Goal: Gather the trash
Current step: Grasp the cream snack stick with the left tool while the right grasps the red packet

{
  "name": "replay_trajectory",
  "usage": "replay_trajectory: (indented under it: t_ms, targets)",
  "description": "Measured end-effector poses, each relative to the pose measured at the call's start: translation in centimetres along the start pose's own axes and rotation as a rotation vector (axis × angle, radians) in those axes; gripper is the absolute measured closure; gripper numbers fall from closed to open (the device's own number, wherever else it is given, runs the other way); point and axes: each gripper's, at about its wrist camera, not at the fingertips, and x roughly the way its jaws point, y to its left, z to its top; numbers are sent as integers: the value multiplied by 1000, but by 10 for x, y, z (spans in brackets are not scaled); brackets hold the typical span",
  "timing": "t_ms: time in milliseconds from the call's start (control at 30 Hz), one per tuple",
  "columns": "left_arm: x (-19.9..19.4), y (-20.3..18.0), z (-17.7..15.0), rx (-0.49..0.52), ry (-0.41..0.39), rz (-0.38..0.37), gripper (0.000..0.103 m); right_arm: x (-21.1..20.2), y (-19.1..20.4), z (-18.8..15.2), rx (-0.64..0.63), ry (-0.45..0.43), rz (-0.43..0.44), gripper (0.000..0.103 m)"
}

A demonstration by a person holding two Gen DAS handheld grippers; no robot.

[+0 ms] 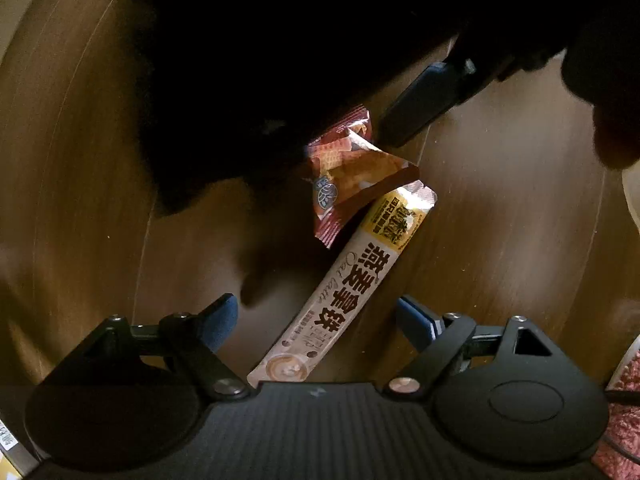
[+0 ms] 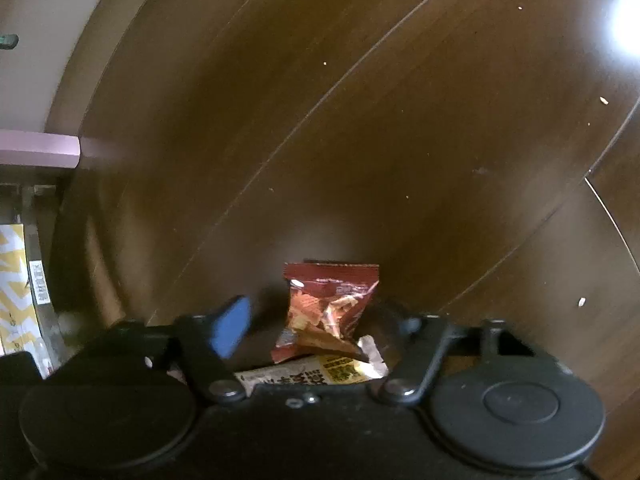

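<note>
Two bits of trash on brown wood floor (image 2: 360, 120).

Left tongs (image 1: 316, 316) wide apart, straddling long cream coffee stick packet (image 1: 340, 292), not pinching yet.

Right tongs (image 2: 316, 320) half closed round crinkly red snack wrapper (image 2: 328, 308), w/ pads prob not squeezing yet; wrapper lies across packet's end, so easier lifted first.

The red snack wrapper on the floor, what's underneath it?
The red snack wrapper overlaps one end of the oat latte stick packet, both on the wooden floor. Anything else under it is covered.
</note>
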Motion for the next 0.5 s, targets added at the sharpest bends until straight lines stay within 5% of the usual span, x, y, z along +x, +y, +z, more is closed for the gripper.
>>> replay_trajectory:
  t_ms: [67,200,500]
  targets:
    - [-1,2,2,-14,6,-24,28,-2,-9,-1,10,-2,17,63]
    - [-6,-7,5,3,5,-73,68,-12,-28,-6,43,-31,50,68]
    - [-18,-13,12,-62,23,-66,80,-82,-92,-34,203,-173,48,76]
